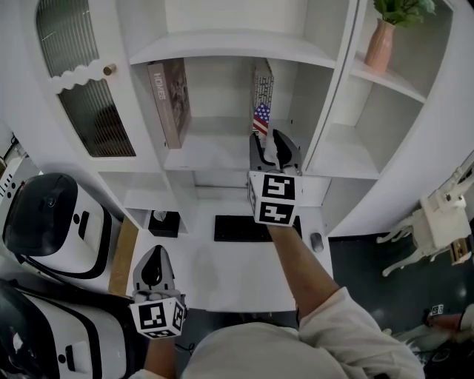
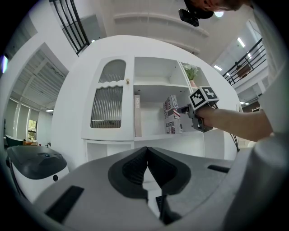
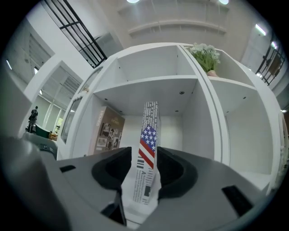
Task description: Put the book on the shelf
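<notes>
Two books share one shelf point(image 1: 215, 152): brown book point(image 1: 169, 100), flag-spined book point(image 1: 262, 92).

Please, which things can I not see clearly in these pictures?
- Book: right gripper view, the right tool hides where it meets the shelf; its print is too small.
- Keyboard: head view, the right tool covers its right part.
- Cabinet door: head view, ribbed glass hides what is inside.
- Plant: head view, top edge cuts it off.
</notes>
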`<state>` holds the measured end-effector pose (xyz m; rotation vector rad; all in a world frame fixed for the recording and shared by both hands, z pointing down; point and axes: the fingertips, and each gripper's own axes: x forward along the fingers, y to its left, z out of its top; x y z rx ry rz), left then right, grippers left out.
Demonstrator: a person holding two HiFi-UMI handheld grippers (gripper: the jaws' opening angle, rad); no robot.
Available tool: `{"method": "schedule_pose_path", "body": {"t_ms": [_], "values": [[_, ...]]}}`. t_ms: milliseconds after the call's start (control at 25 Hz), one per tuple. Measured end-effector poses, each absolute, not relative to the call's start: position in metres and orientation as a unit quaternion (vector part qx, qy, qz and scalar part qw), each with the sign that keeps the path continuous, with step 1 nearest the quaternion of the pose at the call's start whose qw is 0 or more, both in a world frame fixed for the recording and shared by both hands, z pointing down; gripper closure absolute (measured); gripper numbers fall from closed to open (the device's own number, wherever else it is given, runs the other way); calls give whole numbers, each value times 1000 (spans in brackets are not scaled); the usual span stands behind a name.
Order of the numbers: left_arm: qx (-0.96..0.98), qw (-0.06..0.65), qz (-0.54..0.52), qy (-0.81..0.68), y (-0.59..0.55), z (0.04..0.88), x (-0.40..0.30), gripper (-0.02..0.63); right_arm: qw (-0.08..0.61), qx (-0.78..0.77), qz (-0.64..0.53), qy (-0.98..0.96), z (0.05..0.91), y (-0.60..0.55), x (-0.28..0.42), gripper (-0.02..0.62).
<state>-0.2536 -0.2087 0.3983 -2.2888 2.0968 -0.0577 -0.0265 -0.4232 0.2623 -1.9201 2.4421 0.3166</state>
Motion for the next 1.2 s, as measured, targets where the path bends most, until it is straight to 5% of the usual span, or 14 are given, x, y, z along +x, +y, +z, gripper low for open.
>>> {"method": "schedule_pose_path", "body": {"t_ms": [720,1200], "values": [[-725,29,-22,687,-147,391,-240,603,16,-554,105,825,275,-326,-7,560],[-728,34,-22,685,-127,390,-237,603,-1,-539,93,837,303,-283,7,591]]}}
